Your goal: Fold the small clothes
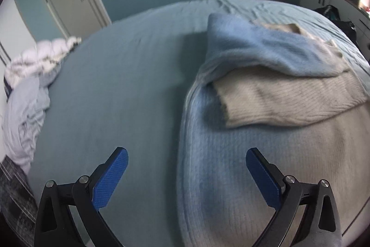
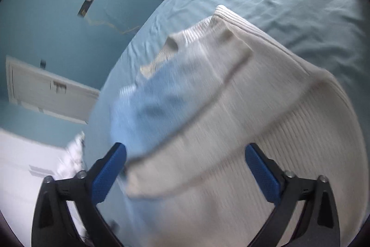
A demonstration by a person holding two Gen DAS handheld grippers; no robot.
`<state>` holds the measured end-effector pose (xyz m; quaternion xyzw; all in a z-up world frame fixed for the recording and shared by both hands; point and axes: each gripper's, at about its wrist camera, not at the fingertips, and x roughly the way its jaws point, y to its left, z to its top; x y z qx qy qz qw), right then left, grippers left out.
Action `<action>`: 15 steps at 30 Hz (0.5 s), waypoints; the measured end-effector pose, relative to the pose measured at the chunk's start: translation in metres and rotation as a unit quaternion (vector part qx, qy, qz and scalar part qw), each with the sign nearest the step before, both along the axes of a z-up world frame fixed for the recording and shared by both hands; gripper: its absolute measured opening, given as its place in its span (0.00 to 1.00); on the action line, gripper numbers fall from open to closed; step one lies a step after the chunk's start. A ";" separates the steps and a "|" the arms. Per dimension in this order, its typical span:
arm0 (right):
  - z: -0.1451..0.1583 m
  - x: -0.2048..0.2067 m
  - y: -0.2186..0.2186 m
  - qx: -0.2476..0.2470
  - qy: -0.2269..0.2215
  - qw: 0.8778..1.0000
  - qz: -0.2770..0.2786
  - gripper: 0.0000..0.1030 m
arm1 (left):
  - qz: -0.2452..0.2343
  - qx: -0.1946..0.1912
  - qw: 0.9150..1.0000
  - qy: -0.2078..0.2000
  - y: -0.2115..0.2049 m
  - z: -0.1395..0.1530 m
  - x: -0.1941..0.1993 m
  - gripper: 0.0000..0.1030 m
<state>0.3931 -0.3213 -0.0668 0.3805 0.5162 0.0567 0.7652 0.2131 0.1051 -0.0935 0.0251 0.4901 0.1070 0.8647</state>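
Left gripper (image 1: 186, 174): jaws spread wide, holding nothing, hovering over the sweater's near blue edge.
Right gripper (image 2: 185, 171): jaws spread too, empty, low over the cream side; view smeared by motion.
Sweater (image 1: 242, 154): lies on the bed (image 1: 120, 89), blue half left, cream half right, both sleeves crossed over the chest.
Axis: runs hem-near to collar-far, collar (image 2: 185, 38) pointing away toward the wall.
Step, judged: pinch both hem corners evenly, lift together, carry toward the collar, keep sleeves tucked.
Beyond: crumpled bedding (image 1: 30, 94) at bed's left edge.
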 end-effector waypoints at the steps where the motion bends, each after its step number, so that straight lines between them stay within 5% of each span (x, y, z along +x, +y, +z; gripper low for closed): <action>1: -0.008 0.015 0.003 0.008 0.018 1.000 0.002 0.81 | 0.008 -0.003 1.000 0.007 0.005 -0.003 0.002 1.00; 9: -0.076 0.090 0.015 -0.034 0.127 0.990 -0.051 0.74 | 0.052 -0.069 0.996 0.033 0.037 -0.022 0.010 1.00; 13: -0.086 0.102 0.019 -0.079 0.140 0.985 -0.067 0.67 | 0.057 -0.073 0.995 0.034 0.043 -0.025 0.012 1.00; 15: -0.080 0.107 0.023 -0.128 0.155 0.977 -0.073 0.29 | 0.061 -0.075 0.995 0.037 0.045 -0.027 0.011 1.00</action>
